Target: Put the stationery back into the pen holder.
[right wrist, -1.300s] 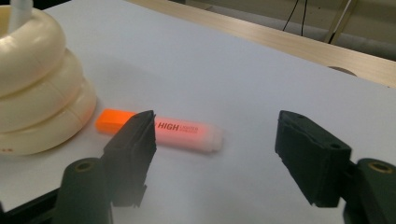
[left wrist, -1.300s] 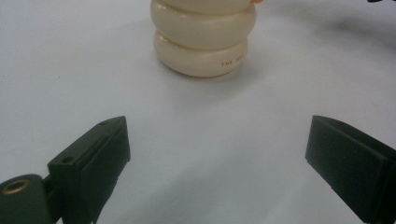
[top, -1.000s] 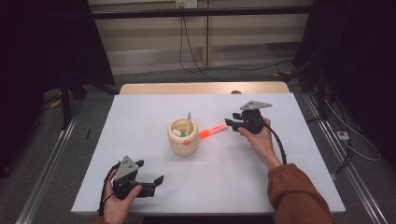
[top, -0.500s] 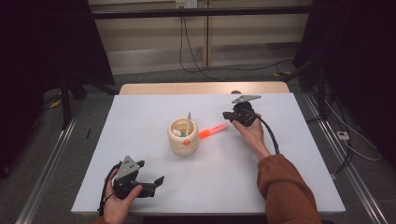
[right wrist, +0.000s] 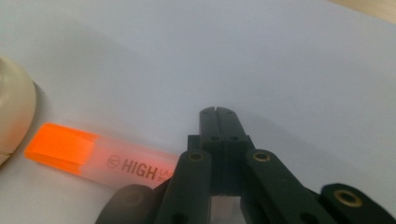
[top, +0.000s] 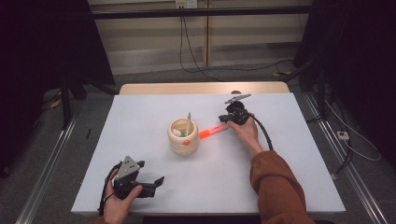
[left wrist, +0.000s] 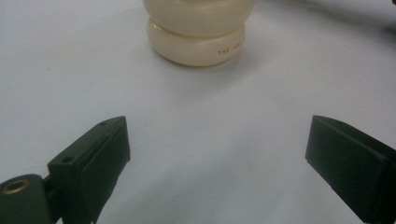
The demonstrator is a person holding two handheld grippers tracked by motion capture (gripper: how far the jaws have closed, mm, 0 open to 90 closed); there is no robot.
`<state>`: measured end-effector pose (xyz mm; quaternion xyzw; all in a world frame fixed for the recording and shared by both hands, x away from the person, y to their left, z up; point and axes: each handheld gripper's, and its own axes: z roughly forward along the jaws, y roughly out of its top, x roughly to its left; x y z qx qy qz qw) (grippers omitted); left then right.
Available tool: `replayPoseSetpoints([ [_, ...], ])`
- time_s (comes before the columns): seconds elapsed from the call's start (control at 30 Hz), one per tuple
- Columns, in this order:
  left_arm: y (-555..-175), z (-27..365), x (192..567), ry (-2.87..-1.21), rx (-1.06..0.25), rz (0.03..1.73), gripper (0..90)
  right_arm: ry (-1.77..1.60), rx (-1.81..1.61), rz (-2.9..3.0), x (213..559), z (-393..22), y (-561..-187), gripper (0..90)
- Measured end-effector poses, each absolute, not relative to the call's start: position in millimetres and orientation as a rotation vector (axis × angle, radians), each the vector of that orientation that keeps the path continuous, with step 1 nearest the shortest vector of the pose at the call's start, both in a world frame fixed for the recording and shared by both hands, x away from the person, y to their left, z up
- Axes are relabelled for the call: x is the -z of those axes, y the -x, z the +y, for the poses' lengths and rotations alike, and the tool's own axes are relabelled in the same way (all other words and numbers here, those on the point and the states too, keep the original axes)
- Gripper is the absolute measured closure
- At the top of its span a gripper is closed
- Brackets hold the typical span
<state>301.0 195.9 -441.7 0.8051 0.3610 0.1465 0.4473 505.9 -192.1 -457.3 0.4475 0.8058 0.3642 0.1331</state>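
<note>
An orange highlighter (top: 211,132) lies on the white table (top: 289,158), its cap end close to a cream cup (top: 183,136). The cup holds a slim silver stick and small white and green items. My right gripper (top: 225,120) sits just over the highlighter's far end. In the right gripper view its jaws (right wrist: 218,113) are pressed together with nothing between the tips, and the highlighter (right wrist: 79,156) runs under the linkage toward the cup (right wrist: 11,112). My left gripper (top: 152,173) rests at the table's near left, open (left wrist: 215,154) and empty, facing the cup (left wrist: 198,28).
A wooden strip (top: 201,87) edges the table's far side. Cables run across the floor behind and to the right. A person's orange sleeve (top: 275,186) reaches in from the bottom right.
The right hand and gripper have shifted left and toward the far side, ending at the highlighter's end. The highlighter, cup and left gripper have stayed in place.
</note>
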Motion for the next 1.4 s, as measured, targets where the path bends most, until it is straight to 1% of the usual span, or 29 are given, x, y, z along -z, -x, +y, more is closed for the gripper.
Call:
replayPoseSetpoints([
  [0.33, -300, 195, 441, -1.994, -0.374, 0.890, 6.3, -1.293, -1.018, 2.358, 463, -189, -505, 90.0],
  [0.73, -300, 197, 440, -1.966, -0.383, 0.892, 6.3, -1.287, -0.978, 2.377, 461, -190, -499, 90.0],
  [1.17, -303, 200, 437, -1.954, -0.403, 0.888, 6.3, -1.242, -0.961, 2.405, 459, -193, -485, 90.0],
  [1.4, -305, 203, 437, -1.932, -0.410, 0.913, 6.3, -1.280, -0.978, 2.419, 459, -198, -478, 90.0],
])
